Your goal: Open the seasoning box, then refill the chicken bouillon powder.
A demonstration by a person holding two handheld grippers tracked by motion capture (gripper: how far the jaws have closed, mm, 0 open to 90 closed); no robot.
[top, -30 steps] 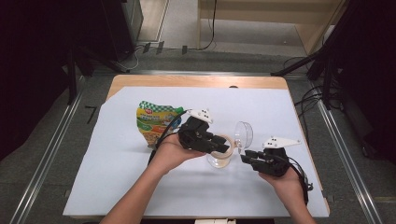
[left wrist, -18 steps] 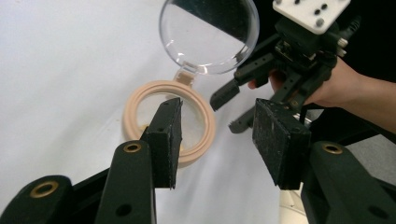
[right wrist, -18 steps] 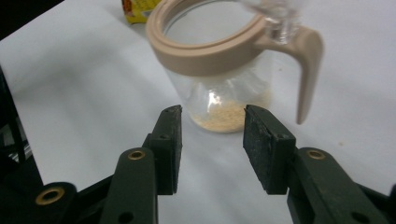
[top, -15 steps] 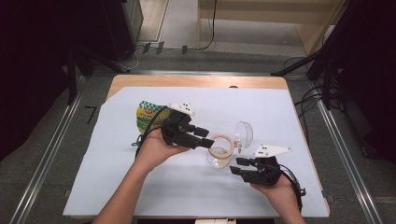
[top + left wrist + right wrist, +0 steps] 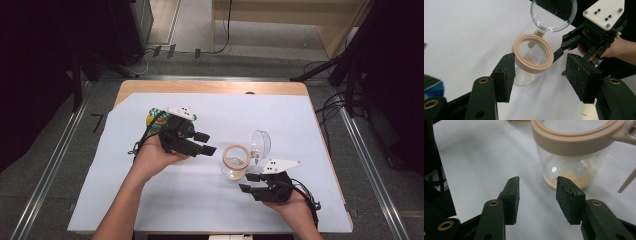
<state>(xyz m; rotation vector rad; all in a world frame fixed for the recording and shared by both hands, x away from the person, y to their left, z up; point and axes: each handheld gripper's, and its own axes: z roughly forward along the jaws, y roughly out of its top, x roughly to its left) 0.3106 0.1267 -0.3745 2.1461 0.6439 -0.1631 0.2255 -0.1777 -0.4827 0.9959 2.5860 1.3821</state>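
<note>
- The jar sits upright on the white table cover, between the two hands, clear lid flipped open and hanging off its hinge.
- Left gripper has just been opening; jaws apart, nothing between them, just beside the jar.
- Right gripper jaws also just spread, empty, just short of the jar's base.
- There's a bit of yellowish powder at the bottom, so I'd keep the jar upright and steady the body low before touching the lid.
- The snack bag behind the left hand has print, but it's too blurry to read.
</note>
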